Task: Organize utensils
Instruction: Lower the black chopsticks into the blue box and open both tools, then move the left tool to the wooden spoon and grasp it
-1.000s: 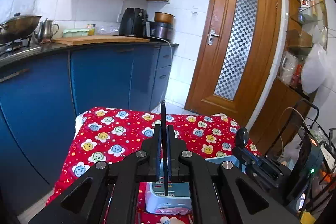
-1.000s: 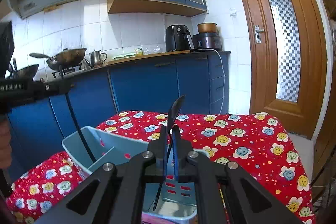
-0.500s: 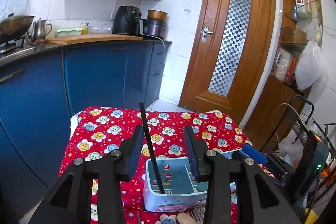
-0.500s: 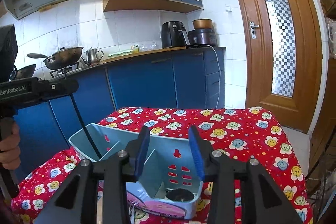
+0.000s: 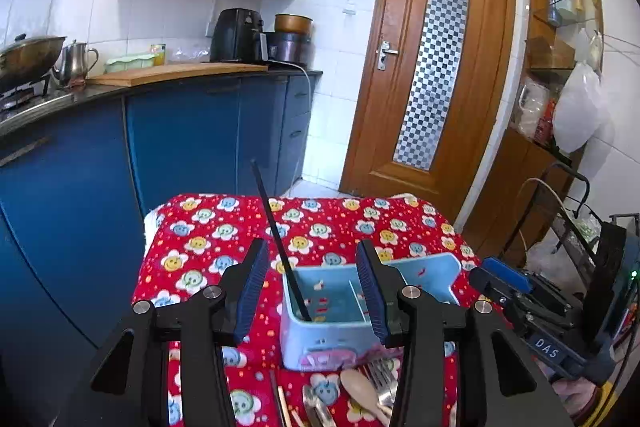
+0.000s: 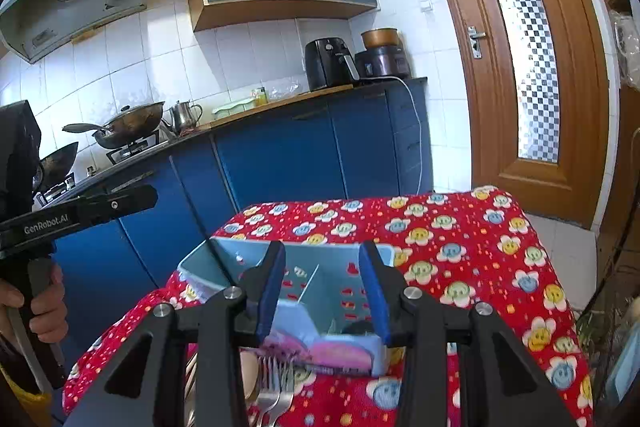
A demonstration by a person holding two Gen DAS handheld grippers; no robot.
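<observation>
Both tools are released and grasp nothing: the left tool (image 5: pixel 310 291) and the right tool (image 6: pixel 322 291) each hover with their blue-padded fingers spread, just on the near side of the light blue caddy (image 5: pixel 328 339).

That caddy is the landmark. A thin black stick (image 5: pixel 276 231), probably a chopstick, stands in its left compartment and leans up and away over the left wall. Something dark lies in the bottom of its right compartment (image 6: pixel 356 327); what it is cannot be told. On the near side of the caddy, loose on the cloth, lie forks (image 6: pixel 274 381), a wooden spoon (image 5: pixel 362 389) and a metal spoon (image 5: pixel 316 405).

The step in hand looks like fetching the next piece. To do it well, drop a tool toward the loose pile, take a single handle near its middle, and lift clear of the caddy wall before tipping it in, keeping like with like.

The caddy sits on a red flower-print cloth (image 5: pixel 224 227) covering the worktop. Beyond it are blue kitchen cabinets (image 5: pixel 192 139), white tiled walls and a wooden door (image 5: pixel 436 67).
</observation>
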